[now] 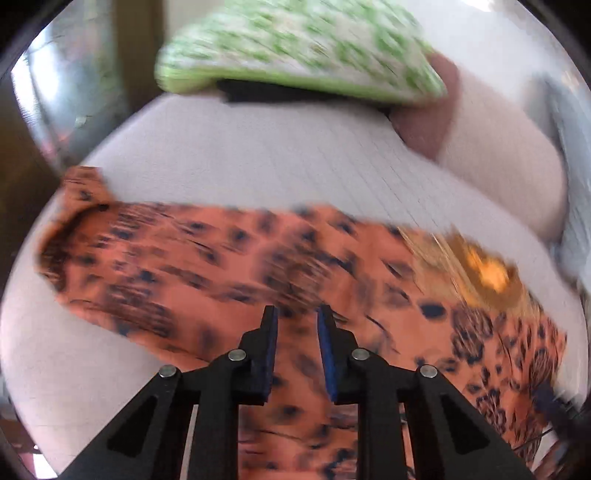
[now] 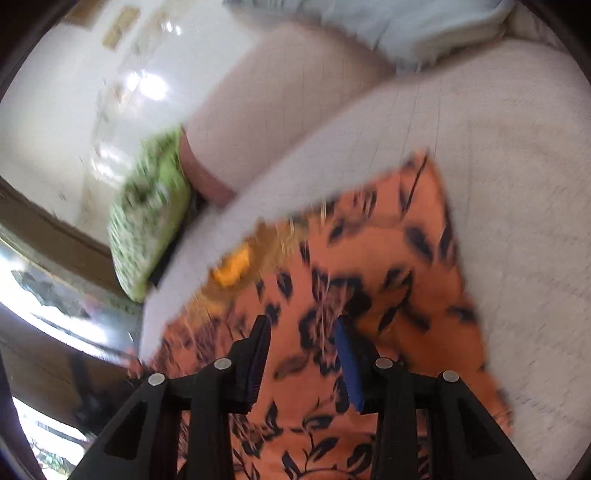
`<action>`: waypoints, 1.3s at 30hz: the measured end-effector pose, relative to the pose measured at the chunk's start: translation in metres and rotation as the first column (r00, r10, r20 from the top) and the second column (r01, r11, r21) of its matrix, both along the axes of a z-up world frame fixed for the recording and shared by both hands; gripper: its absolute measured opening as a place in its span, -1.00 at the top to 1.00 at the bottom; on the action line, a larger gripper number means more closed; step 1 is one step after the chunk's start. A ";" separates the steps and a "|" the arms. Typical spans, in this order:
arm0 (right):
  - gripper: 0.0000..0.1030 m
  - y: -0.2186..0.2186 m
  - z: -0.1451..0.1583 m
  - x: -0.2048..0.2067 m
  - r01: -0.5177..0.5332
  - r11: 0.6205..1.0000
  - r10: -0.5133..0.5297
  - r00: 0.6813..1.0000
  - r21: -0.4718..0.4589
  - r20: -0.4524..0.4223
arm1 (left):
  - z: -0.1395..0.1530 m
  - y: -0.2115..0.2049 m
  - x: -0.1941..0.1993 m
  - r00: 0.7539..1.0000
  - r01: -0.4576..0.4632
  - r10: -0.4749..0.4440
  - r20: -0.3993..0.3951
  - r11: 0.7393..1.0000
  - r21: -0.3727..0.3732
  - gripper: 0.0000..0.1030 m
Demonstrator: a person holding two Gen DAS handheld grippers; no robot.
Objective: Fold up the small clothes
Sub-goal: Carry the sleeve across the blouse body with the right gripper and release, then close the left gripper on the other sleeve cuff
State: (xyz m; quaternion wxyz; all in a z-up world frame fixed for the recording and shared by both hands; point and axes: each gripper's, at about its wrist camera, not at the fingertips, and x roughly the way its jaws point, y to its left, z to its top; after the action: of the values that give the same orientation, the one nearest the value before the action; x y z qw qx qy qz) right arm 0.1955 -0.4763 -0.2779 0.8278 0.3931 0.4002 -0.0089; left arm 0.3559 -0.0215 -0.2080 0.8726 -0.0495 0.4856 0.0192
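An orange garment with a dark floral print lies spread on a pale quilted cushion. It has a golden embroidered patch near one end. In the right wrist view the same garment lies under the gripper, with the golden patch to the left. My left gripper is open and empty, just above the cloth. My right gripper is open and empty, also just above the cloth. Both views are motion-blurred.
A green and white patterned pillow leans at the cushion's far end, also in the right wrist view. A beige bolster lies beside it. A pale blue folded cloth rests behind. The cushion edge drops off at left.
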 end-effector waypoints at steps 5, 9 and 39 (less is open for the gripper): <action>0.21 0.032 0.005 0.007 -0.071 0.981 0.062 0.997 -0.179 -0.055 | 0.018 0.107 -0.016 0.944 -0.331 0.331 0.004 0.944 -0.002 -0.59; 0.22 0.043 0.010 0.005 -0.095 0.980 0.092 0.995 -0.176 -0.027 | 0.011 0.191 -0.038 0.845 -0.535 0.533 -0.052 0.840 -0.091 -0.60; -0.01 0.083 -0.002 0.021 -0.149 0.914 0.145 0.989 -0.378 -0.040 | -0.030 0.222 0.032 0.931 -0.363 0.342 0.128 0.832 0.420 -0.61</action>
State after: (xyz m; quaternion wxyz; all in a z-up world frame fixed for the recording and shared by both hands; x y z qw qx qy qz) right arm 0.2160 -0.3935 -0.2804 0.8843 0.1939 0.4240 -0.0264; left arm 0.3875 0.2001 -0.2376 0.8539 0.0584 0.4304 0.2868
